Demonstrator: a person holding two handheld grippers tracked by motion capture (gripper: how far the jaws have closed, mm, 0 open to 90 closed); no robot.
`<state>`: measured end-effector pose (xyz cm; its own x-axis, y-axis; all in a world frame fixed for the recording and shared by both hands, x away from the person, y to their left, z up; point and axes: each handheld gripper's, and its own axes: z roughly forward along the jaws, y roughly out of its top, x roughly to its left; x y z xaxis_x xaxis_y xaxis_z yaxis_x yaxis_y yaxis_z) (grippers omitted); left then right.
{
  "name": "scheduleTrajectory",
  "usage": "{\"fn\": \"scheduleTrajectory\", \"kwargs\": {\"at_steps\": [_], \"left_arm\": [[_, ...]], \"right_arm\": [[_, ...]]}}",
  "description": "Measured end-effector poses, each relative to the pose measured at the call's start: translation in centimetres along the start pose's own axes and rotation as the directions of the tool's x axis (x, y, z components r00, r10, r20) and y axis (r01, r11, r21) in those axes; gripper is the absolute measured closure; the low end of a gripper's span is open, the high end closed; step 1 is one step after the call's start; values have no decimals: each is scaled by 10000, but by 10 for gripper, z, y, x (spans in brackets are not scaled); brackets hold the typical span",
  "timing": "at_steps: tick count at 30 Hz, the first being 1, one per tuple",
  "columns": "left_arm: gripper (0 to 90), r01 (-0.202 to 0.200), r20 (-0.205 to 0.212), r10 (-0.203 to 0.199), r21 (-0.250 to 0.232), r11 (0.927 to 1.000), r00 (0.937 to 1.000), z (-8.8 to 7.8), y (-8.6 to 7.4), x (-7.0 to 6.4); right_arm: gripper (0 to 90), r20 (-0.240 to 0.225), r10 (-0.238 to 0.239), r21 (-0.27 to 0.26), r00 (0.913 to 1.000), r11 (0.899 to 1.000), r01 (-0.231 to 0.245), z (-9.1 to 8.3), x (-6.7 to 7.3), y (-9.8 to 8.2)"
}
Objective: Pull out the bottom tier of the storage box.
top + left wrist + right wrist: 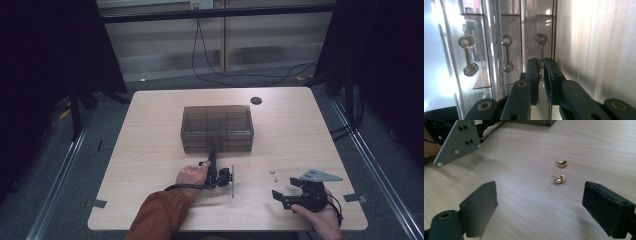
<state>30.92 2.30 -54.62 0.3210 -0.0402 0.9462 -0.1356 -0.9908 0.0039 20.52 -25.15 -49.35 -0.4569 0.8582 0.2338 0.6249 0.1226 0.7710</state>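
Pale wood-grain table (150, 150) in the middle of the high view, rounded corners, grey carpet around it and dark curtains on both sides. Black cables loop over the floor beyond the far edge, and a small dark disc (256, 100) sits near the table's upper right.

The smoky clear box (217, 128) stands at the centre, lid down. The left gripper (212, 156) is just below it in the frame, nose right at the box's near wall; in the left gripper view its fingers (534, 75) stand almost together, a thin slit between them and nothing in it, with the box's front (474, 50) filling the left half and metal hinge-like fittings (469, 56) showing on it.

Lower right, the right gripper (286, 189) rests low by the near edge, fingers (480, 207) spread wide and empty. Two small gold pieces (560, 171) lie on bare wood just beyond them, apart from both fingers.

Plenty of open table left of the box and along the right side.
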Motion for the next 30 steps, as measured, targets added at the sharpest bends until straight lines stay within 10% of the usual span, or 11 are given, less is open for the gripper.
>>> {"fn": "scheduleTrajectory", "kwargs": {"at_steps": [30], "left_arm": [[806,-339,-13,339,-77,9994,9994,1,2,-1]], "right_arm": [[117,15,51,27,10000,10000,-51,-1,0,0]]}}
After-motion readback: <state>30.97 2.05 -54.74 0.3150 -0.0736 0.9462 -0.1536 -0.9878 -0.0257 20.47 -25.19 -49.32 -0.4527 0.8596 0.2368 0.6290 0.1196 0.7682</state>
